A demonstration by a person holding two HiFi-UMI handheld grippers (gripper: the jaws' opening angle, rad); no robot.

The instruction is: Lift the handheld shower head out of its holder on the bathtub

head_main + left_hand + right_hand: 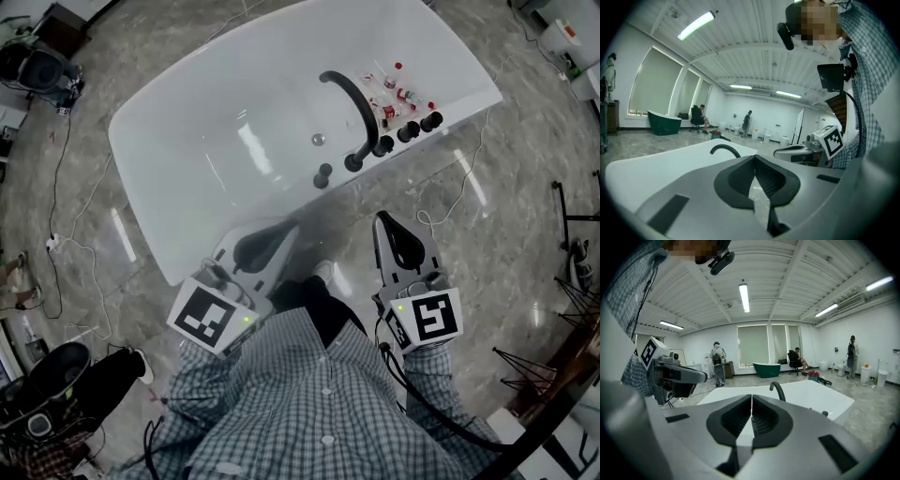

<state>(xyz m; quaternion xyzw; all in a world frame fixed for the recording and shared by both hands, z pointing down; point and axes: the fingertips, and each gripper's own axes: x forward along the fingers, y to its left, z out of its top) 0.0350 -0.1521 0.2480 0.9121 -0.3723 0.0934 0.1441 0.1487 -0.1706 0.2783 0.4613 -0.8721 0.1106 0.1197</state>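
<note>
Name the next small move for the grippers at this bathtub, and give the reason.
Probably bring the right gripper forward toward the row of black fittings on the bathtub rim and open its jaws. Both it and the left gripper are shut, empty and short of the tub, and the right one is nearer that row. Which fitting lifts out I cannot tell.

Probably a bathroom-fixture showroom: freestanding white bathtub (202, 112), green tub (766, 369), marble-look floor (511, 244), ceiling strip lights (744, 297).
</note>
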